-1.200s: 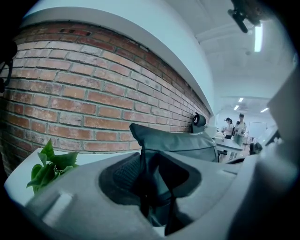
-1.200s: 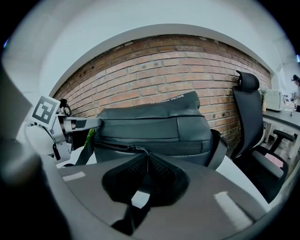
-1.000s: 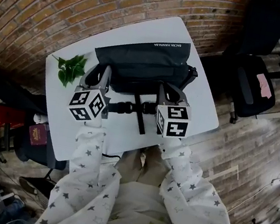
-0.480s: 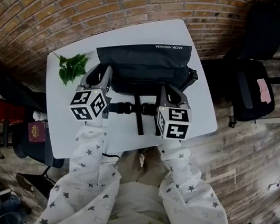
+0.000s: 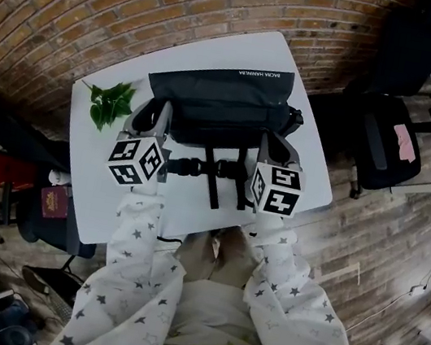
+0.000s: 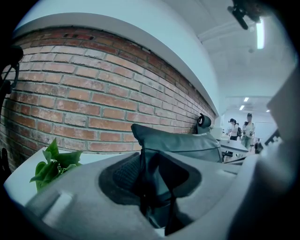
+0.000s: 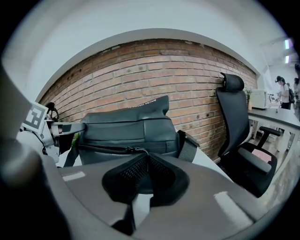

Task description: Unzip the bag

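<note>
The black bag [image 5: 215, 101] lies in the middle of the white desk [image 5: 310, 176], its back along the far edge and its printed flap on top. The left gripper [image 6: 150, 187] is closed on a dark fold at the bag's left near corner. The fold fills the gap between the pads, and it is hard to tell whether it is fabric or strap. The right gripper [image 7: 147, 157] sits at the bag's right end, toward the desk's right edge. Its jaws are pressed together on the zip pull [image 7: 133, 150], with only the slider end showing past the tips. From the head view, both sets of jaws are partly hidden behind the marker cubes. Straps [image 5: 215, 176] with a buckle run from the bag toward the near edge. Green leaves [image 5: 110, 105] lie at the far left corner. A black chair [image 7: 239, 126] stands past the right edge.
</note>
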Motion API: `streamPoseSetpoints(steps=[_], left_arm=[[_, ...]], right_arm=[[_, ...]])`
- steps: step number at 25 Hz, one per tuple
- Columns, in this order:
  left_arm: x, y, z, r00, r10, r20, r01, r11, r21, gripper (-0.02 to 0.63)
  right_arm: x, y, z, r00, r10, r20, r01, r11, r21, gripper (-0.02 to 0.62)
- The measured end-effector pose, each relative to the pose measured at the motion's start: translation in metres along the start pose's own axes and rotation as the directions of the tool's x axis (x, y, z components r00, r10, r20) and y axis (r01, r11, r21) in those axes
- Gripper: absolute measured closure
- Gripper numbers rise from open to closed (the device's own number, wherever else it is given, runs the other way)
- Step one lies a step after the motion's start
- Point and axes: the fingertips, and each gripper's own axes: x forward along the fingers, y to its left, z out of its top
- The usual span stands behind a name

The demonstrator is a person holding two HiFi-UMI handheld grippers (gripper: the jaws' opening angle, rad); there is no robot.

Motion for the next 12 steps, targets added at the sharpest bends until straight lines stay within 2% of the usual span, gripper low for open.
streamPoseSetpoints(steps=[12], left_arm=[[0.000,0.000,-0.001,1.000,0.013,0.004,-0.013,1.000,0.005,0.482]], right_arm=[[-0.006,-0.021,0.001,0.999,-0.044,0.014,0.043,0.999,0.016,0.575]])
